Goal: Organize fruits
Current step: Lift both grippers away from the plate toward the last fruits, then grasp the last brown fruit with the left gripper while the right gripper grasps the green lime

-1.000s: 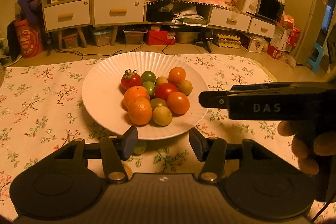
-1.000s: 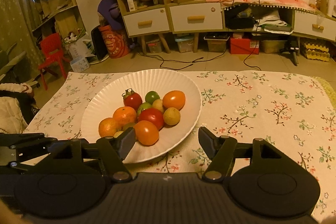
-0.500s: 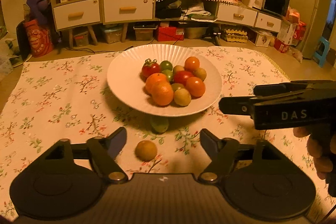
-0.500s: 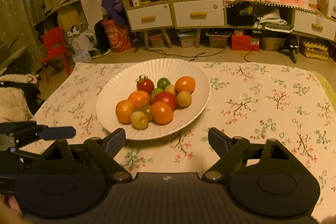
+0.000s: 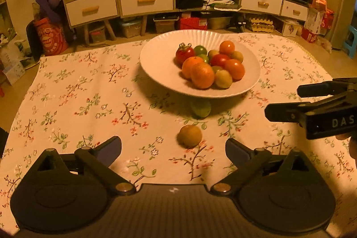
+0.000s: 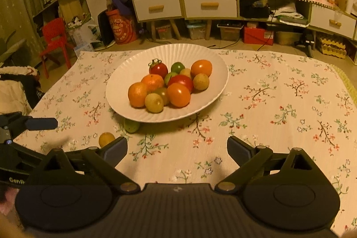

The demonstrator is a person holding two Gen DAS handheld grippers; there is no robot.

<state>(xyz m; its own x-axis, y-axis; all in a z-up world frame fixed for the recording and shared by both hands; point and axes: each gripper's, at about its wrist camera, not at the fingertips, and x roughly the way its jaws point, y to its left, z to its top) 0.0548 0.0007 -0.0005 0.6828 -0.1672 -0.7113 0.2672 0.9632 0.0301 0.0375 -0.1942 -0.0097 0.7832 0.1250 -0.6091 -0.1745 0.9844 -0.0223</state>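
Most fruits already lay heaped in the wide white ribbed plate [image 5: 156, 64]. Two were left on the flowered tablecloth [image 5: 73, 104]: a small yellow-brown round fruit [image 5: 189, 135] and a green fruit [image 5: 200, 108] half under the plate's rim. The left gripper [image 5: 173, 148] and the right gripper [image 6: 177, 150] had just been opening, wide apart with nothing between them. Nothing blocked the yellow-brown fruit; the rim overhung the green one.

Warm, dim amber light falls from above, the plate [image 5: 156, 73] casting a soft shadow toward the camera; fisheye bends edges, corners dark.
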